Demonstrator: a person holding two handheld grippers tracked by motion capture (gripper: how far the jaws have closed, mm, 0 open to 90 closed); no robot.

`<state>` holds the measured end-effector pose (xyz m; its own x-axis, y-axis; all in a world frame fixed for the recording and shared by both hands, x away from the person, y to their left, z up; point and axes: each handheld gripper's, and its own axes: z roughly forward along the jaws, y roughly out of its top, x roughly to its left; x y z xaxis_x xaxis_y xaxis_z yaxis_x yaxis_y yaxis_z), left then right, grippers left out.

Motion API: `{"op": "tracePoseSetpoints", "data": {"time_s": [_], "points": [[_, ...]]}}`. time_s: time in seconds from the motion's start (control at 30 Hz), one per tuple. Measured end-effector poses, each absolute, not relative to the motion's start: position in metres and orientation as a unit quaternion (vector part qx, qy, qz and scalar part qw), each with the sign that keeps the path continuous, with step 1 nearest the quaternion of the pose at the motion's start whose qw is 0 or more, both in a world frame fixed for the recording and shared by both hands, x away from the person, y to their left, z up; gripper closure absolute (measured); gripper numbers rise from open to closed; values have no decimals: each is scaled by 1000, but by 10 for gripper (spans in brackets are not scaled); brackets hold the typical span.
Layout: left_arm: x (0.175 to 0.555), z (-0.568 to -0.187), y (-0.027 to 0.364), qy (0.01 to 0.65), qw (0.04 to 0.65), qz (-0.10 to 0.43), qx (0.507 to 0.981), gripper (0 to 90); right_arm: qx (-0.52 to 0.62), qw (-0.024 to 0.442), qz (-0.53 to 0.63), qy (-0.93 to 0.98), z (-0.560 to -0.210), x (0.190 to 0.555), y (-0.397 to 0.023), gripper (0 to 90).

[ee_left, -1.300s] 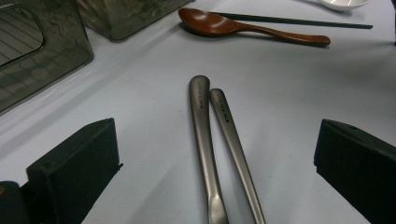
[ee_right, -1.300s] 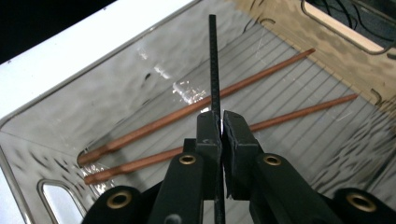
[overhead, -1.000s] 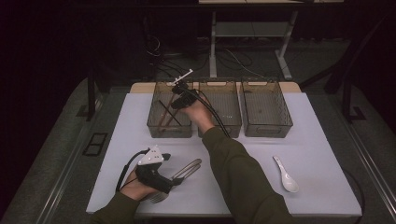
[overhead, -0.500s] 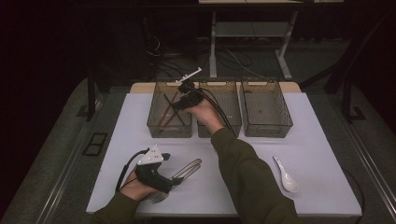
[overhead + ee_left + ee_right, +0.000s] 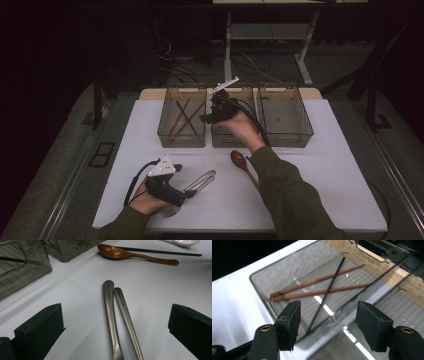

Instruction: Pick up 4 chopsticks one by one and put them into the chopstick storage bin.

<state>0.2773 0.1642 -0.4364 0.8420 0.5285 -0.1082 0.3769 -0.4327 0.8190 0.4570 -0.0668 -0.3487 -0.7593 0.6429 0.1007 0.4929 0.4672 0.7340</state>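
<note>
Here we see a white surface (image 5: 320, 165) with three smoky clear bins in a row across the upper middle of the high view. The left bin (image 5: 182, 122) holds two brown chopsticks (image 5: 317, 287) lying nearly side by side and one black chopstick (image 5: 325, 296) crossing over them. The middle bin (image 5: 222, 137) and the right bin (image 5: 285, 117) sit just beside it.

Our right claw (image 5: 210, 116) hangs at the centre of the high view, over the seam between the left and middle bins. In the right gripper view its jaws stand wide apart with nothing between them, and the chopsticks lie below in the bin.

Our left claw (image 5: 187, 192) rests at the lower left of the high view, near the front edge of the surface. In the left gripper view its jaws are spread wide, one at each lower corner of the frame, and they grip nothing. Between them, flat on the surface, lie two metal handles (image 5: 116, 315) touching side by side; we cannot tell what kind of cutlery they belong to.

A brown wooden spoon (image 5: 243, 165) lies on the surface at the middle of the high view, just in front of the middle bin. In the upper part of the left gripper view a black chopstick (image 5: 160, 251) lies just beyond that spoon, and a white spoon (image 5: 185, 242) peeks in at the upper right edge.
</note>
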Motion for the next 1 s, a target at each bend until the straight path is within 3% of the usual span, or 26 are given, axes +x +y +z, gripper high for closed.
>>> {"op": "tracePoseSetpoints", "data": {"time_s": [0.43, 1.0], "points": [[277, -437, 163, 276, 458, 80, 841, 0, 327, 103, 395, 852, -347, 427, -110, 282], [277, -437, 160, 284, 449, 100, 841, 6, 341, 108, 406, 841, -350, 390, -169, 275]]}}
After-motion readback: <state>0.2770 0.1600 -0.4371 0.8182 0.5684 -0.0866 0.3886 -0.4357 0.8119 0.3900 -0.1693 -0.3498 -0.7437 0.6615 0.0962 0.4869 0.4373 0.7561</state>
